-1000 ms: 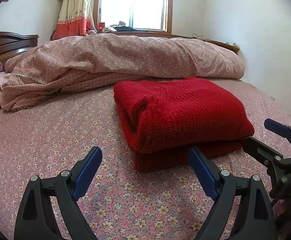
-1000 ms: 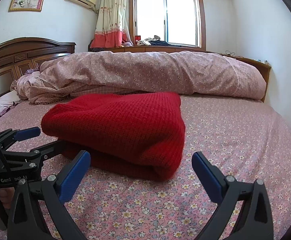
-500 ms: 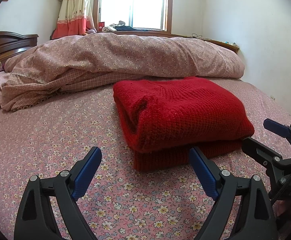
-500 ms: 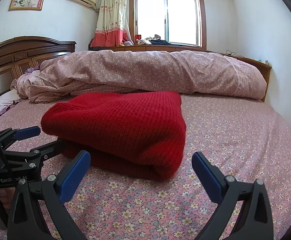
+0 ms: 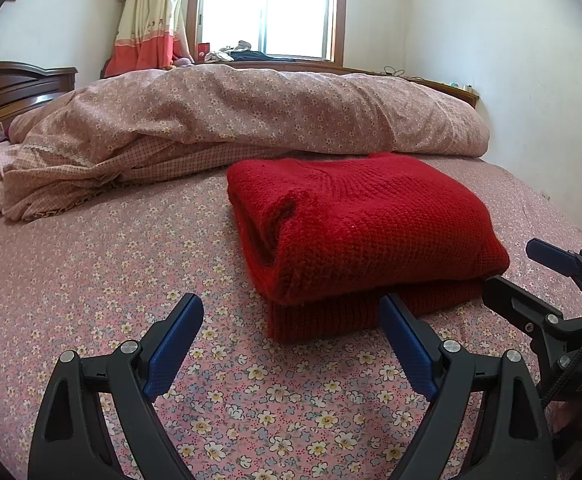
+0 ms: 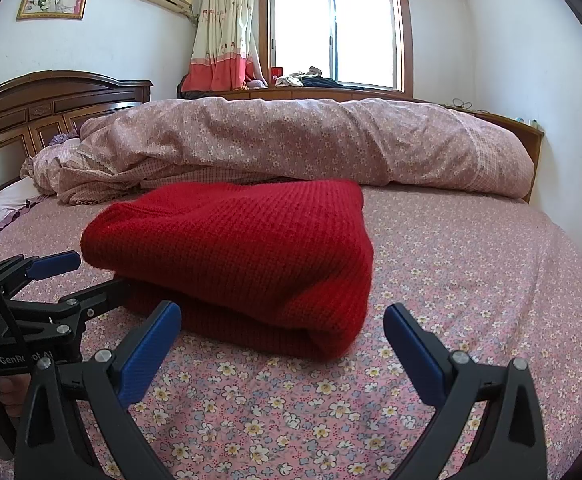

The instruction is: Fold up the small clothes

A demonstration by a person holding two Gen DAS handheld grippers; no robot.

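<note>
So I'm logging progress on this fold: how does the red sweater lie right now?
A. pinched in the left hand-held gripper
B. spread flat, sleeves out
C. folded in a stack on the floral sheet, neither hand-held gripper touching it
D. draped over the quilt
C: the red sweater lies as a layered bundle on the floral sheet, and both hand-held grippers, left and right, gape empty just short of it.

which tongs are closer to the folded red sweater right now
Roughly equal. Left tongs sit open before the red sweater by its near-left corner; right tongs open at its near-right corner.
</note>
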